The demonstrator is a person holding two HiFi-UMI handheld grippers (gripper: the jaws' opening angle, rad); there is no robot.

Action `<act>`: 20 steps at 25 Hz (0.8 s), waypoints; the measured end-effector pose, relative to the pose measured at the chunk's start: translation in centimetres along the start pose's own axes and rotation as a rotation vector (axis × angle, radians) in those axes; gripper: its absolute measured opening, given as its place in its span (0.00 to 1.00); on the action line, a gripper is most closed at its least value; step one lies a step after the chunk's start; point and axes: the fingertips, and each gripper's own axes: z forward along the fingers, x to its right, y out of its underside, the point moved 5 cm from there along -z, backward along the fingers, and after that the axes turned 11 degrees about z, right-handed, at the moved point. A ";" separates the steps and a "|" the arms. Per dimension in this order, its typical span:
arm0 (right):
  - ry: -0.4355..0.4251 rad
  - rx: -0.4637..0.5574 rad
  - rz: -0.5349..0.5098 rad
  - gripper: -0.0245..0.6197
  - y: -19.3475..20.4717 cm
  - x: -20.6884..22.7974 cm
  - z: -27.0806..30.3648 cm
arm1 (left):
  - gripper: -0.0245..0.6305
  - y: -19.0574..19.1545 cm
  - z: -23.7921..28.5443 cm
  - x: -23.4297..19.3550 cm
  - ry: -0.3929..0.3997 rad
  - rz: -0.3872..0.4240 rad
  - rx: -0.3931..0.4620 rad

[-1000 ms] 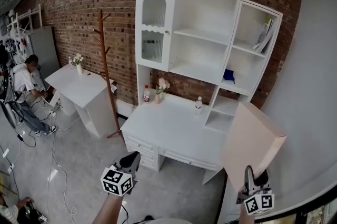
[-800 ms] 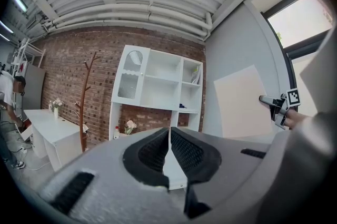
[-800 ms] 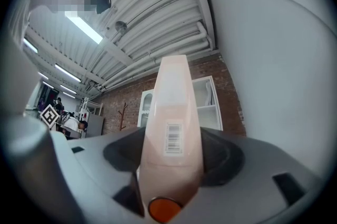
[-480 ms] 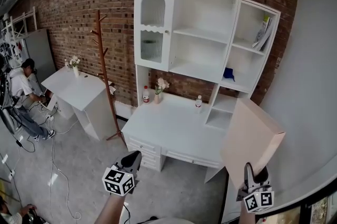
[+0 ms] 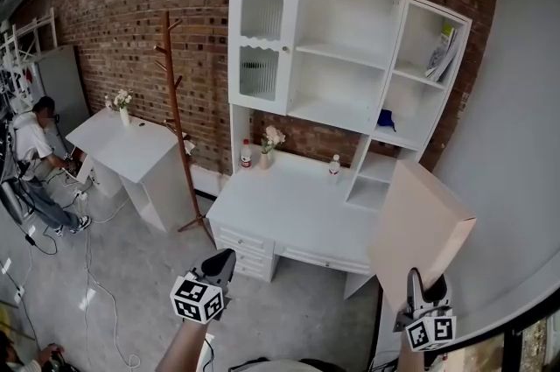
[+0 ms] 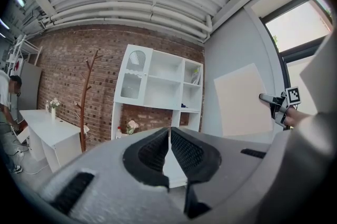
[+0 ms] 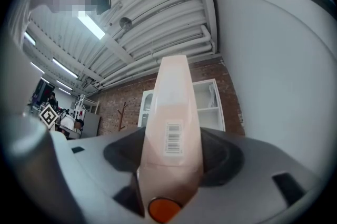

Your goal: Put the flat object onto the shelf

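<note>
Little has changed from half a second ago: the white shelf unit (image 5: 350, 55) sits slightly further right in our head view, and both grippers keep their places. From the left we count one seated person (image 5: 35, 134), one wooden coat stand (image 5: 173, 116), then our left hand-held gripper (image 5: 222, 260), jaws pressed together on nothing. The desk (image 5: 289, 213) carries two bottles, a left bottle (image 5: 246, 155) and a right bottle (image 5: 334, 165), plus one flower vase (image 5: 265, 143). Our right hand-held gripper (image 5: 418, 281) pinches the single pale pink flat board (image 5: 420, 226) by its lower edge, held up in the air, not yet on the shelves.
</note>
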 end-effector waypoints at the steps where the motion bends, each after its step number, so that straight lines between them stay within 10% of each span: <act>1: -0.001 0.000 -0.002 0.49 0.0 -0.4 0.0 | 0.09 0.1 -0.2 -0.2 0.001 0.000 0.000; 20: -0.008 -0.003 0.022 0.49 1.9 -1.7 2.6 | 0.09 1.3 0.2 -2.9 -0.021 -0.014 -0.022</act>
